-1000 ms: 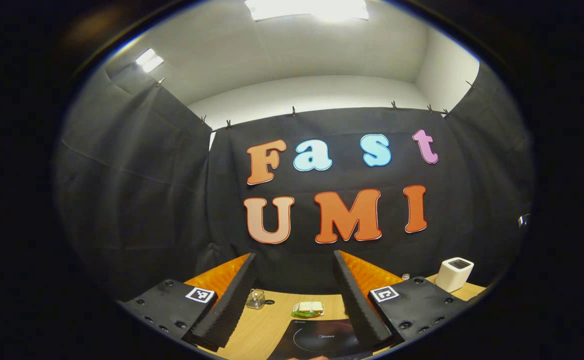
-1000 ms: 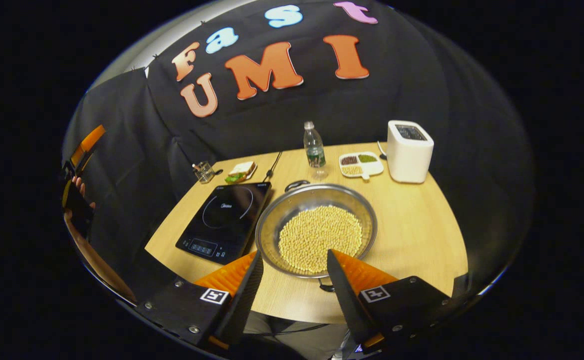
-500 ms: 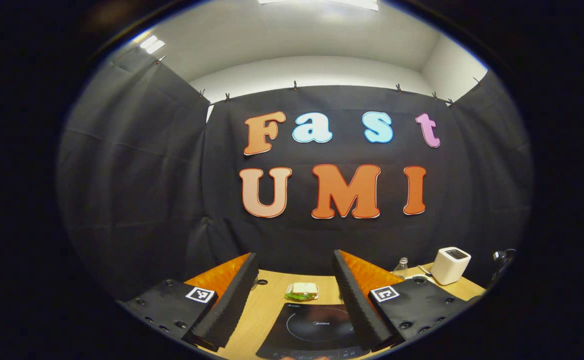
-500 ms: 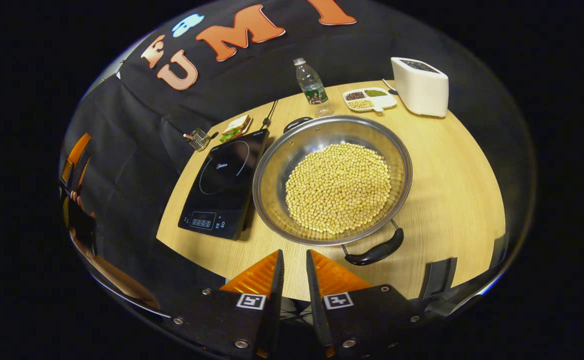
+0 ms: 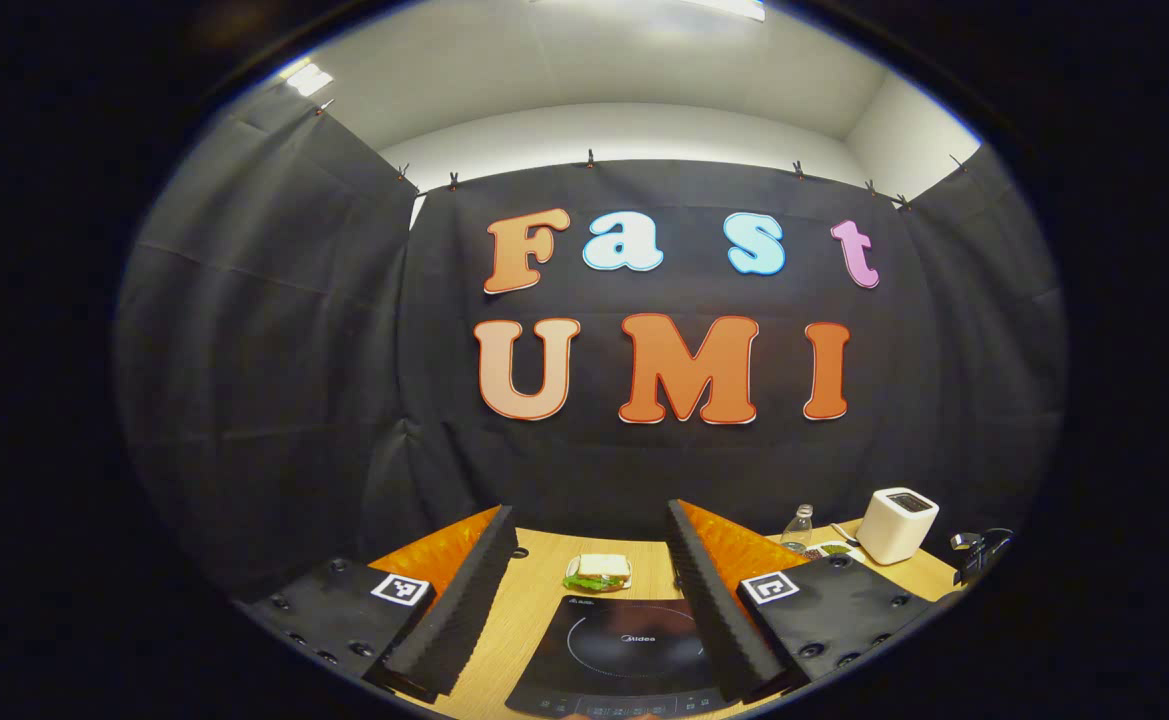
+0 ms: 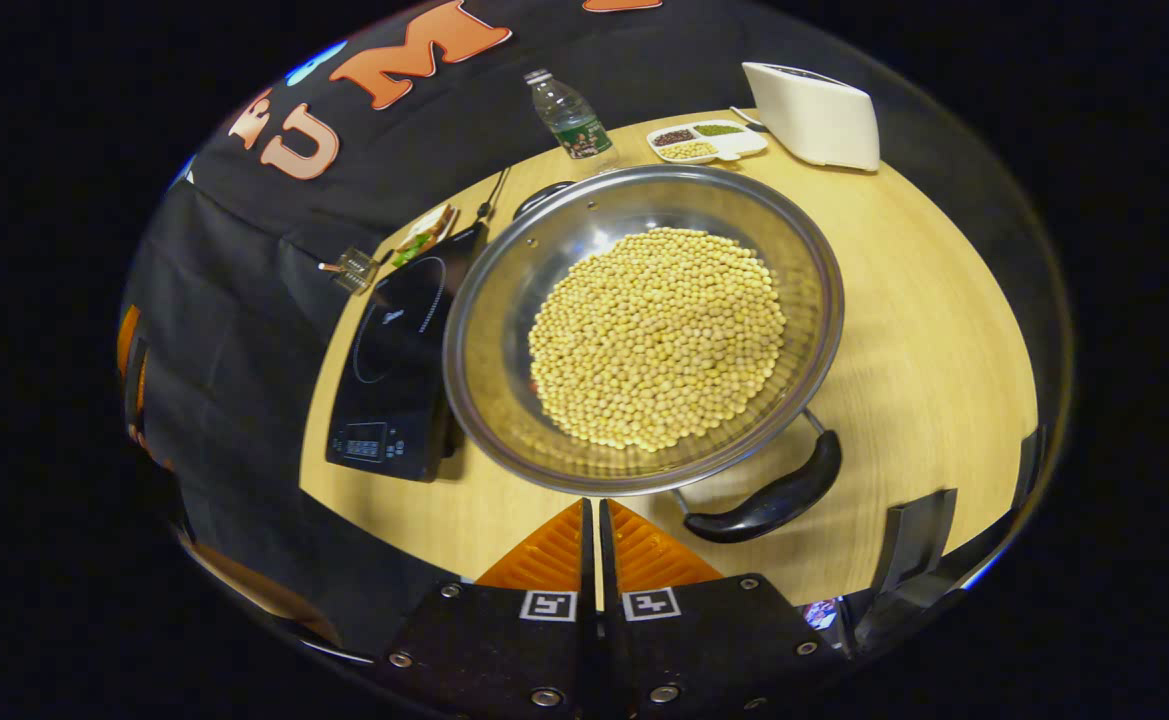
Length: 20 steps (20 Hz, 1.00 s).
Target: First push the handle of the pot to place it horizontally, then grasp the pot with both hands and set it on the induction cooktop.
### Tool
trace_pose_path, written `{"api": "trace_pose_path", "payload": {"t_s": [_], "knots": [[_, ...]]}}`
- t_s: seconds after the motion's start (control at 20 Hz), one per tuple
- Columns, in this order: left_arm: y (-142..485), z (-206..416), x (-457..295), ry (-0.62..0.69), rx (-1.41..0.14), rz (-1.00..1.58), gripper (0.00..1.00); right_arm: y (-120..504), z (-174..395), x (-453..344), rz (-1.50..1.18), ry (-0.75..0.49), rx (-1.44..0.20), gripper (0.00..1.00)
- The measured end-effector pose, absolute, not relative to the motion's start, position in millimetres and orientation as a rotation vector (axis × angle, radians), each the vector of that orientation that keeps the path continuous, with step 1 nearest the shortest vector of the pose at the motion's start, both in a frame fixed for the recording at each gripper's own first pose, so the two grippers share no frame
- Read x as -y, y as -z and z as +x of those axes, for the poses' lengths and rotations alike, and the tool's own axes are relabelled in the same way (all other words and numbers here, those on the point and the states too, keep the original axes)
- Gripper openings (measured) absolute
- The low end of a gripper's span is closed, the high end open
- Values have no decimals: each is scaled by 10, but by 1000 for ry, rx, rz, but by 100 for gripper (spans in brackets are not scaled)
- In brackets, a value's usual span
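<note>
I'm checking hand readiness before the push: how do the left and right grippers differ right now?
The left gripper is open, fingers spread wide; the right gripper is shut, fingers together on nothing. The left gripper sits over the induction cooktop, while the right gripper sits just short of the pot rim, beside its near handle. Neither holds anything.

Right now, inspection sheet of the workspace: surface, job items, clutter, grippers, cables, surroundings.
Surface: wooden table, bare at the right.
Job's things: pot full of yellow beans, on the table beside the induction cooktop; near handle points toward the right gripper's side, far handle opposite.
Clutter: bottle, divided dish, toaster, sandwich, small glass jar.
Grippers: left gripper open, above the cooktop's near edge; right gripper shut, empty, just short of the pot's rim.
Cables: a dark cord behind the cooktop.
Surroundings: black cloth wall.
</note>
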<state>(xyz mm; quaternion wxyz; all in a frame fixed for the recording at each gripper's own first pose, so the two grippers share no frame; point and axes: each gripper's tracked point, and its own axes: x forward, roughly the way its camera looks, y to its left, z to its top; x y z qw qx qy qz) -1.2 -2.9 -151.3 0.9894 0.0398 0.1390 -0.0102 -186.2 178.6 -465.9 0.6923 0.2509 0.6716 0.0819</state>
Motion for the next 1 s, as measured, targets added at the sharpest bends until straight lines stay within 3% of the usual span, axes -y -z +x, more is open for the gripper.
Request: {"api": "trace_pose_path", "payload": {"t_s": [1.0], "knots": [[1796, 151, 335, 104, -305, 72, 98, 4988, -1616, -1284, 419, -36, -1501, 0]]}}
